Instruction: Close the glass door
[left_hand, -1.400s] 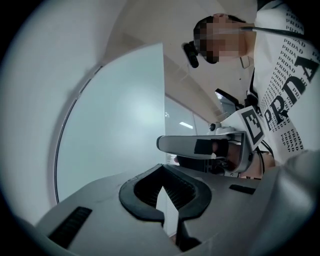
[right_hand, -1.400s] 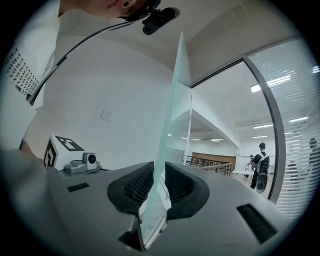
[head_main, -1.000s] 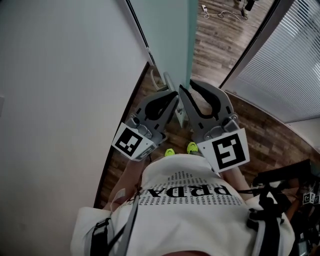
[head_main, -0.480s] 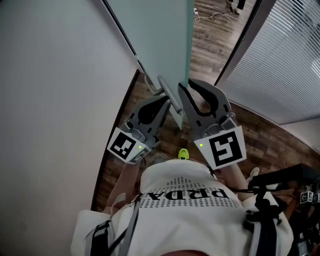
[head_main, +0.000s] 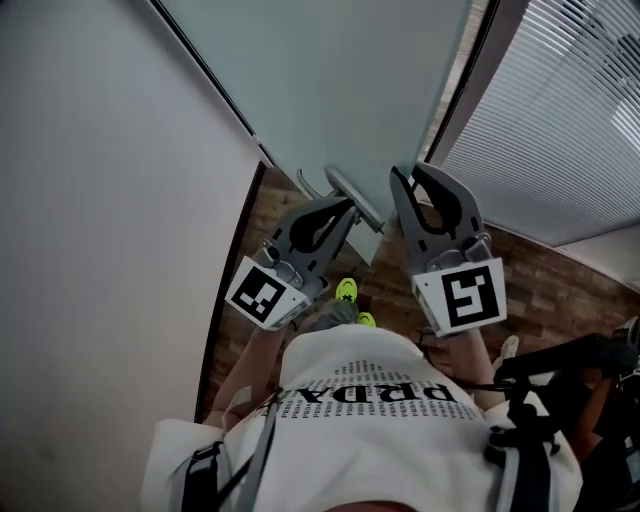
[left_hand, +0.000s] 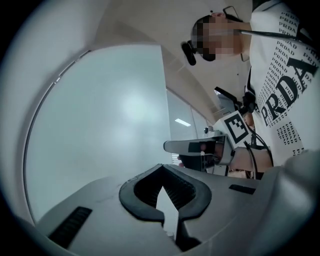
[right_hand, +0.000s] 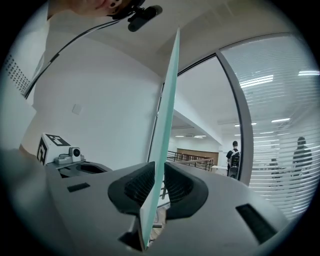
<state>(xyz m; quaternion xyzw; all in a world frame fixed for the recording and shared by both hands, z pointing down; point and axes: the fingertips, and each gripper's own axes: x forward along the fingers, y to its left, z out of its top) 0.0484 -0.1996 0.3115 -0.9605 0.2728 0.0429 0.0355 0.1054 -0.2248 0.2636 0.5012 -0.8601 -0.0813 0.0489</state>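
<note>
You hold the right gripper (head_main: 411, 173) closed narrowly across the free edge of the glass door (head_main: 330, 80) and the left gripper (head_main: 347, 207) pinched onto the door handle (head_main: 340, 186), apparently to steer the leaf, which stands ajar, short of the frame (head_main: 478, 60).

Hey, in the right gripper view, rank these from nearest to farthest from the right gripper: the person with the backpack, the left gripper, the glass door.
1. Glass door: its edge stands between the right gripper's jaws, centre.
2. Left gripper: close by, low on the left.
3. Person with backpack: far off, right of the door.
</note>
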